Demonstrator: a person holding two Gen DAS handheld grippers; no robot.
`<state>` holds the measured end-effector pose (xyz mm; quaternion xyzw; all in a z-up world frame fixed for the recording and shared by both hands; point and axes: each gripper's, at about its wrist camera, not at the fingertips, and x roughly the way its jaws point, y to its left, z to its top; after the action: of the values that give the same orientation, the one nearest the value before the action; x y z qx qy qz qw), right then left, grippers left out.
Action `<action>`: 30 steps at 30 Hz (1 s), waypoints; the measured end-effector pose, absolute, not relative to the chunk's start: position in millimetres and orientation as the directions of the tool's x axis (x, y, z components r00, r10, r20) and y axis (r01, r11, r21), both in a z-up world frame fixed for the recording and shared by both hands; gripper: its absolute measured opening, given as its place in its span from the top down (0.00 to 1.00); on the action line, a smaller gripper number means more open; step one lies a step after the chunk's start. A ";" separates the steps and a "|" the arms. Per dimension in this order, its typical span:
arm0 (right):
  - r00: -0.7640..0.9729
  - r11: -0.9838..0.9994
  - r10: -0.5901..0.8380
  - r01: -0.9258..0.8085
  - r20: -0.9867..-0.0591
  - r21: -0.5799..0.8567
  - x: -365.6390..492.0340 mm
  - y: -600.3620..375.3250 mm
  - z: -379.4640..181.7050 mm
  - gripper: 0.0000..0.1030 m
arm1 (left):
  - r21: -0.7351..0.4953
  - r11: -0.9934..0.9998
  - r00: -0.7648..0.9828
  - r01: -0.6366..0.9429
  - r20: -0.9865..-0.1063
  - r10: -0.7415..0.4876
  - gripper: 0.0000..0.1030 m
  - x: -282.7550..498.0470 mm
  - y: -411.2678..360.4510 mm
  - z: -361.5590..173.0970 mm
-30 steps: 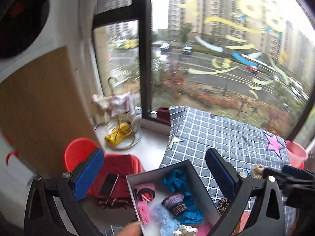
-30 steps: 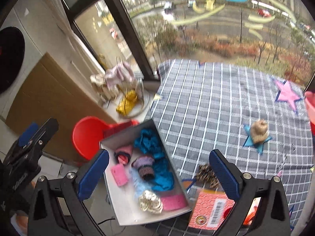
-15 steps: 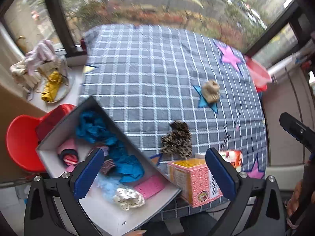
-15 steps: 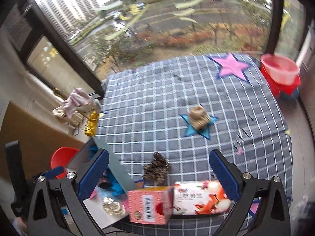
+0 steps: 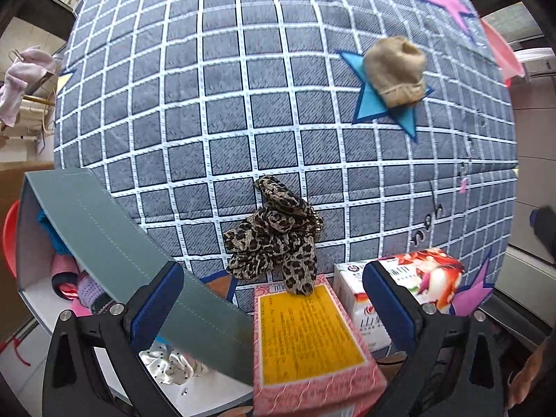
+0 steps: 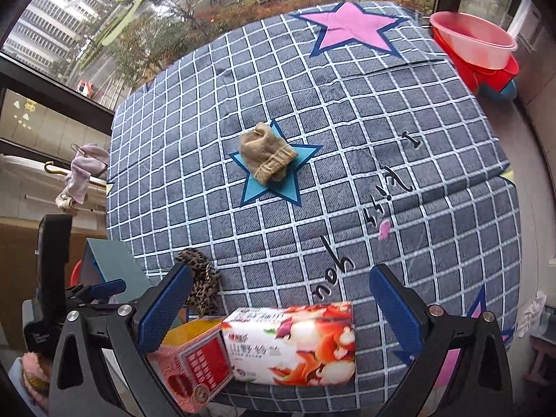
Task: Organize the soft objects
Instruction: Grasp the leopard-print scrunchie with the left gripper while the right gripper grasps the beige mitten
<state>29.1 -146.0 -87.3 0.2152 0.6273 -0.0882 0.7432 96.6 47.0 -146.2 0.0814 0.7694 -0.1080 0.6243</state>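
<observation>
A leopard-print scrunchie (image 5: pixel 276 238) lies on the checked cloth (image 5: pixel 208 104) near its front edge, also visible as the scrunchie (image 6: pixel 201 286) beside the right gripper's left finger. A rolled beige sock (image 5: pixel 396 71) rests on a blue star further back; the same sock (image 6: pixel 266 154) shows in the right wrist view. A grey storage box (image 5: pixel 114 253) at the left holds several soft items, among them a white dotted scrunchie (image 5: pixel 170 365). My left gripper (image 5: pixel 274 309) is open just short of the leopard scrunchie. My right gripper (image 6: pixel 279 307) is open above the front edge, holding nothing.
A pink and yellow carton (image 5: pixel 305 344) and a tissue pack (image 6: pixel 295 342) stand at the cloth's front edge. Stacked red and pink basins (image 6: pixel 476 52) sit at the far right corner. Clothes on a hanger (image 6: pixel 81 177) hang left of the table. Windows run behind.
Both grippers have tilted down from the window and come in closer to the table. The left one now hovers near the leopard scrunchie. Both stay open.
</observation>
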 end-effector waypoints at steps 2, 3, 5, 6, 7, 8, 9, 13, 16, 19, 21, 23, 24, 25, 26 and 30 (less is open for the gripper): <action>0.185 0.893 0.152 0.395 -0.971 0.215 43.9 -151.9 -99.5 0.00 | -0.042 0.969 -0.237 0.243 -0.971 0.017 0.00 99.9 43.7 -159.7; 0.180 0.895 0.156 0.390 -0.971 0.216 52.2 -154.4 -105.8 0.00 | -0.026 0.972 -0.254 0.234 -0.967 0.035 0.00 101.4 42.3 -166.9; 0.166 0.899 0.158 0.383 -0.973 0.211 69.1 -158.4 -119.2 0.00 | 0.003 0.974 -0.274 0.226 -0.959 0.067 0.00 103.4 40.2 -177.7; 0.163 0.900 0.163 0.381 -0.973 0.214 75.8 -159.6 -124.4 0.00 | 0.013 0.975 -0.288 0.221 -0.955 0.078 0.00 104.5 39.9 -183.1; 0.160 0.902 0.166 0.375 -0.973 0.215 83.4 -161.1 -130.5 0.00 | 0.019 0.977 -0.304 0.214 -0.949 0.085 0.00 105.7 39.3 -189.0; 0.153 0.907 0.160 0.367 -0.975 0.207 92.6 -162.2 -137.6 0.00 | 0.025 0.978 -0.318 0.205 -0.944 0.090 0.00 106.6 39.2 -193.8; 0.146 0.911 0.158 0.359 -0.977 0.201 99.9 -163.2 -143.1 0.00 | 0.027 0.980 -0.327 0.199 -0.940 0.093 0.00 106.9 39.0 -197.8; 0.126 0.924 0.160 0.329 -0.979 0.193 127.4 -164.6 -166.6 0.00 | 0.037 0.984 -0.367 0.176 -0.925 0.101 0.00 107.8 36.1 -214.5; 0.111 0.940 0.147 0.294 -0.983 0.174 142.9 -162.3 -181.7 0.00 | 0.050 0.983 -0.391 0.175 -0.913 0.116 0.00 108.7 31.2 -227.5; 0.103 0.953 0.134 0.260 -0.986 0.157 155.4 -157.8 -195.7 0.00 | 0.063 0.983 -0.414 0.173 -0.901 0.131 0.04 110.4 25.5 -240.2; 0.100 0.959 0.129 0.240 -0.987 0.150 162.3 -154.0 -203.7 0.00 | 0.077 0.984 -0.440 0.162 -0.887 0.142 0.07 109.8 25.4 -248.6; 0.098 0.965 0.127 0.217 -0.987 0.145 168.0 -149.1 -211.6 0.01 | 0.058 0.990 -0.477 0.131 -0.871 0.114 0.11 105.1 23.5 -260.3; 0.095 0.969 0.124 0.201 -0.988 0.141 169.8 -146.1 -215.1 0.01 | 0.051 0.991 -0.489 0.125 -0.866 0.106 0.12 106.6 17.4 -268.9; 0.091 0.973 0.118 0.187 -0.989 0.133 171.4 -143.8 -218.4 0.01 | 0.048 0.991 -0.498 0.125 -0.861 0.105 0.14 105.2 14.3 -272.6; 0.087 0.978 0.107 0.170 -0.990 0.121 172.1 -140.6 -220.7 0.02 | 0.047 0.990 -0.503 0.134 -0.858 0.109 0.17 103.3 11.2 -275.1; 0.050 0.989 0.076 0.120 -0.996 0.082 172.5 -131.7 -228.3 0.47 | 0.048 0.980 -0.529 0.192 -0.836 0.145 0.29 93.9 -6.1 -284.9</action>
<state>172.5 -131.7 -228.3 0.0714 0.6891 -0.0153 0.7210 93.9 -6.1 -284.9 0.0964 0.8740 -0.0251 0.4756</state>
